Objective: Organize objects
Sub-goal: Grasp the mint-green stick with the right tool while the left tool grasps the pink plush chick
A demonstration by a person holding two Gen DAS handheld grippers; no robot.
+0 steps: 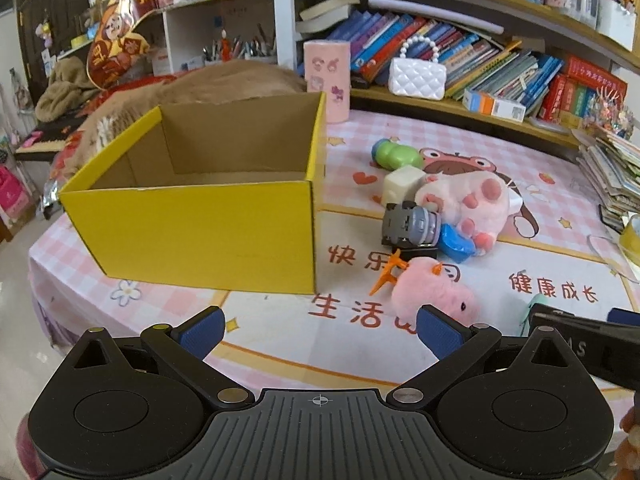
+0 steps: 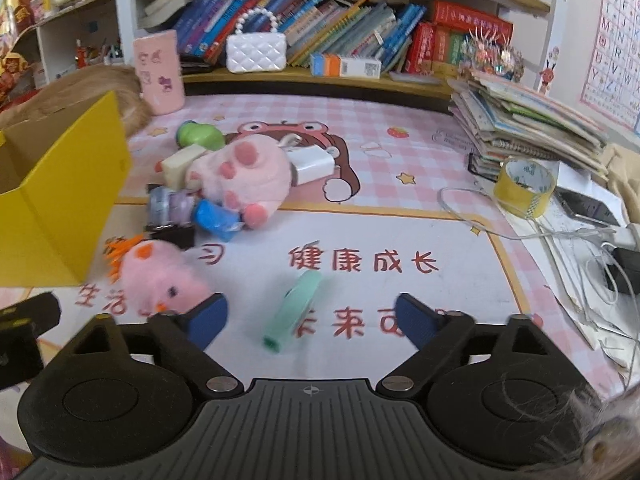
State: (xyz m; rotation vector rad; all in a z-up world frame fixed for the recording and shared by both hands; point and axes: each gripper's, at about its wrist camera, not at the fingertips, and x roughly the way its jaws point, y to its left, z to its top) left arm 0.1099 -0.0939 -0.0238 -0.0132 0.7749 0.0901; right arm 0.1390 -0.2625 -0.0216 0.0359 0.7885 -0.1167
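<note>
Right wrist view: mint-green clip (image 2: 298, 310) lies on the mat between the wide-apart jaws, untouched.

Child's room at home.
Bookshelves (image 2: 360, 28) crammed with picture books, cartoon tablecloth (image 2: 400, 152), plush toys (image 2: 244, 176), alphabet poster (image 2: 616, 40).

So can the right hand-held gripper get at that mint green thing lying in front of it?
Probably yes: the right hand-held gripper is open, the green thing lies between its fingers, and nothing covers it.
</note>
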